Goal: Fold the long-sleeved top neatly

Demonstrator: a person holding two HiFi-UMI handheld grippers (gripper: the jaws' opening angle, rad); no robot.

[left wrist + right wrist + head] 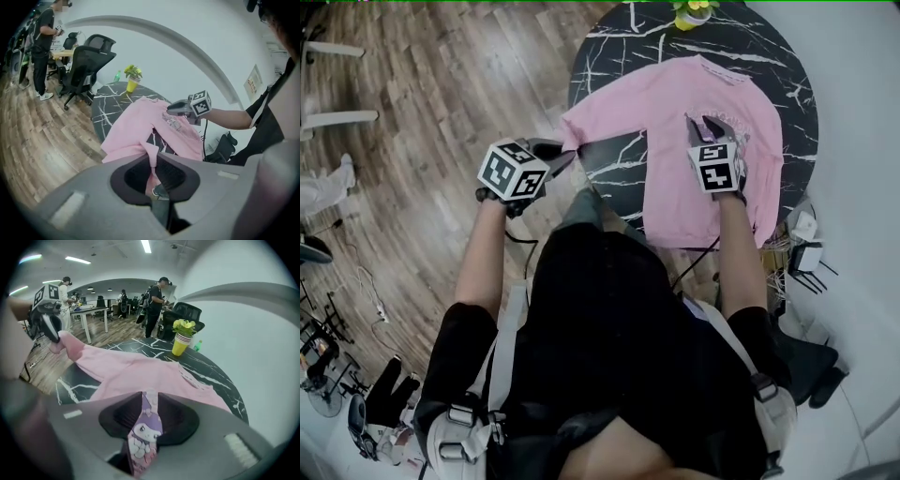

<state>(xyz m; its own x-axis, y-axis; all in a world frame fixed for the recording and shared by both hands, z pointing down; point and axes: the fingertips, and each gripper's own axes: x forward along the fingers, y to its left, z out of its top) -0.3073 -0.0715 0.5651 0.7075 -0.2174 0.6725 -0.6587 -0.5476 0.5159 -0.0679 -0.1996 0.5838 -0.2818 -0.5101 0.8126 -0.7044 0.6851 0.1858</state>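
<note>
In the head view, the pink top point(675, 122) lies spread over the marbled table point(609, 47), ahead of both grippers. In its own view, the left gripper point(153, 160) has its jaws clamped on a fold of the sleeve. The right gripper point(149, 401), in its view, pinches the printed chest fabric.

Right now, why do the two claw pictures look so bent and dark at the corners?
Left gripper view: the wide lens bows the white arch and blackens the corners. Right gripper view: same bending, plus glare from ceiling lights. Head view: straighter, evenly lit, pink top sharp.
</note>
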